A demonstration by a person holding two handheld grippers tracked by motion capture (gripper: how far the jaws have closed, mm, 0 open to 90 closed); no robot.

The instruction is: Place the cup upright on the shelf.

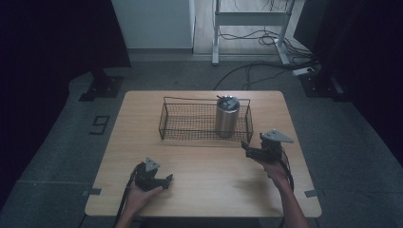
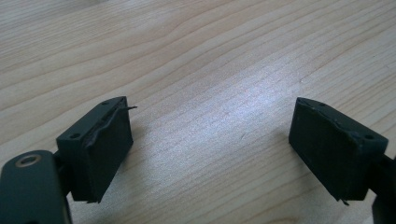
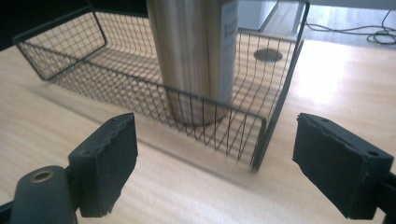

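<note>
Black wire-mesh basket [image 1: 190,124]; silver steel tumbler [image 1: 226,118]; pale wood-grain table [image 1: 204,190]; black grippers [image 1: 160,182].

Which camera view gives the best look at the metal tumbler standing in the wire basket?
The high view: the metal tumbler shows whole, lid included, upright in the right end of the wire basket. The right gripper view shows its body close behind the mesh, top cut off. The left gripper view looks at bare tabletop.
</note>
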